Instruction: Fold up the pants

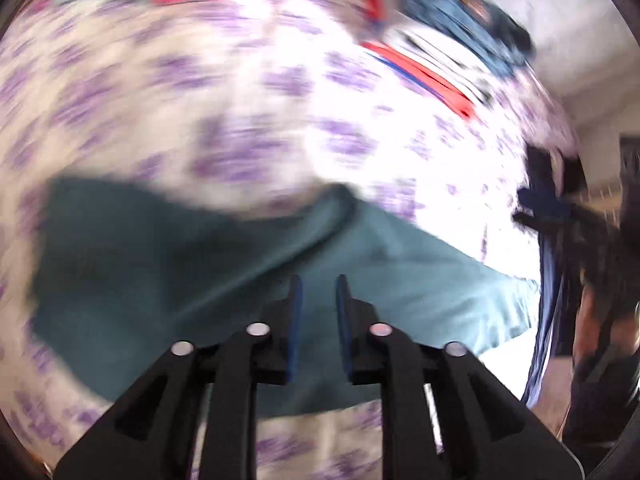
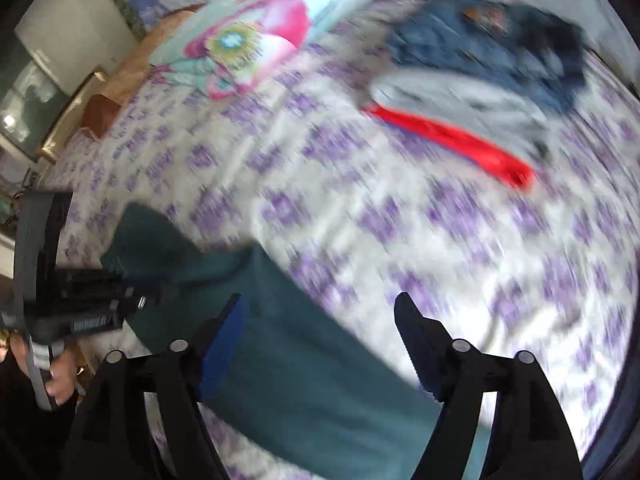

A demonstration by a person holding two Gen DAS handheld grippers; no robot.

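Dark teal pants (image 1: 200, 260) lie spread on a bed sheet with purple flowers (image 1: 240, 100), both blurred by motion. My left gripper (image 1: 319, 284) hovers over the pants; its blue-padded jaws stand a narrow gap apart with nothing between them. In the right wrist view the pants (image 2: 320, 380) run from the left to the lower right. My right gripper (image 2: 319, 300) hangs above them, open wide and empty. A hand (image 2: 60, 380) at the left edge holds the other gripper's handle.
A pile of clothes sits at the back right: blue jeans (image 2: 500, 48) on a grey garment with a red band (image 2: 460, 140). A pink and mint pillow (image 2: 260, 32) lies at the head of the bed. Wooden furniture (image 2: 100, 112) stands beyond the bed's left side.
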